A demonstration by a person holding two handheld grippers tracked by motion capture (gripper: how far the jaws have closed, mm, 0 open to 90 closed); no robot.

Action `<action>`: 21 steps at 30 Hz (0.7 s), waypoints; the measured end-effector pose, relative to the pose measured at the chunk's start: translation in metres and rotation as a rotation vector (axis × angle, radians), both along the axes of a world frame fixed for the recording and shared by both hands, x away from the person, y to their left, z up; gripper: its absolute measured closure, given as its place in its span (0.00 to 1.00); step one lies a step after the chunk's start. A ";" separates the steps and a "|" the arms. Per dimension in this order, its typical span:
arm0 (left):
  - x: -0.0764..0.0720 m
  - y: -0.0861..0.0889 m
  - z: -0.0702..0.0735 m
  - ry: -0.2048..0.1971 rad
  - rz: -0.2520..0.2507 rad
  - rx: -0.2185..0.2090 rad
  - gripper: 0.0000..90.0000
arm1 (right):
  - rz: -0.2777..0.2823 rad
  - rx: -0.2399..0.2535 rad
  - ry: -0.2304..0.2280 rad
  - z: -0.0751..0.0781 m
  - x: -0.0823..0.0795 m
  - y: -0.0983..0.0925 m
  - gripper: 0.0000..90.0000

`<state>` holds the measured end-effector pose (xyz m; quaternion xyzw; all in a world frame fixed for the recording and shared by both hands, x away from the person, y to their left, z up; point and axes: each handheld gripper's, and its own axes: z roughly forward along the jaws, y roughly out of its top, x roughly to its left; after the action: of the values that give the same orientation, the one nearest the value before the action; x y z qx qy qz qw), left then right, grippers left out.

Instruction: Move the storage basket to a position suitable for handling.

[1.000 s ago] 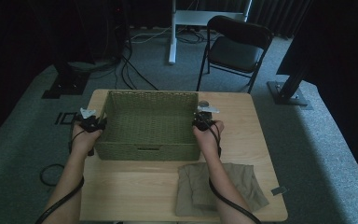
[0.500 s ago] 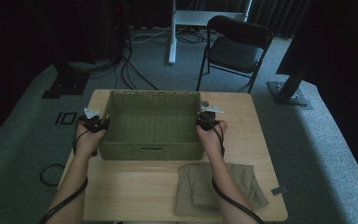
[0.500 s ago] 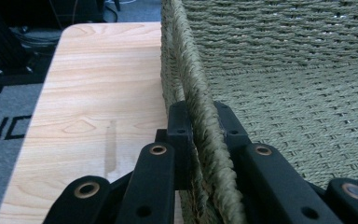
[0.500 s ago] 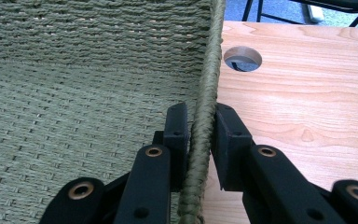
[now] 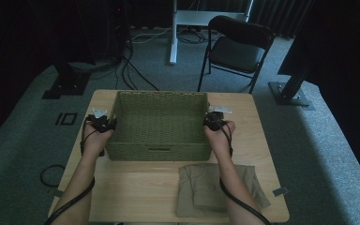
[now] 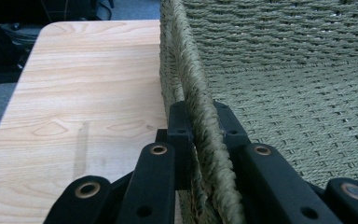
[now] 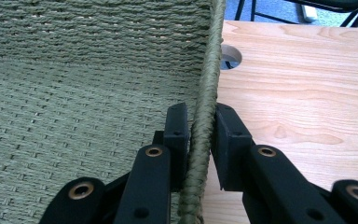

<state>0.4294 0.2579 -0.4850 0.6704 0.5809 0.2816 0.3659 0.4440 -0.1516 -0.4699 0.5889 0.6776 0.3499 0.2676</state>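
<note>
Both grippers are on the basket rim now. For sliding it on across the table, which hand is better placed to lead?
Neither, really. The left gripper is clamped on the basket at its left rim and the right gripper on the opposite rim, about level, so probably both together.

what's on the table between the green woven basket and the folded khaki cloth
Nothing: in the high view a bare strip of light wooden table separates the green woven basket from the folded khaki cloth.
</note>
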 end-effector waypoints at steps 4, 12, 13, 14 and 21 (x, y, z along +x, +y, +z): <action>0.002 -0.007 0.000 0.004 -0.002 -0.008 0.90 | -0.003 -0.002 0.001 0.000 0.000 -0.007 0.85; 0.004 -0.019 0.001 0.016 -0.010 -0.008 0.90 | -0.007 0.006 0.001 0.000 0.000 -0.021 0.85; 0.004 -0.021 0.001 0.018 -0.011 -0.006 0.90 | -0.008 0.004 0.003 0.000 0.000 -0.022 0.85; 0.004 -0.022 0.002 0.019 -0.011 -0.008 0.90 | -0.009 0.001 0.003 0.000 0.000 -0.023 0.85; 0.006 -0.034 0.002 0.024 -0.017 -0.014 0.90 | -0.012 0.000 0.005 0.001 0.000 -0.035 0.85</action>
<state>0.4354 0.2236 -0.4833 0.6759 0.5815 0.2663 0.3662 0.4439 -0.1866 -0.4693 0.5940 0.6747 0.3466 0.2681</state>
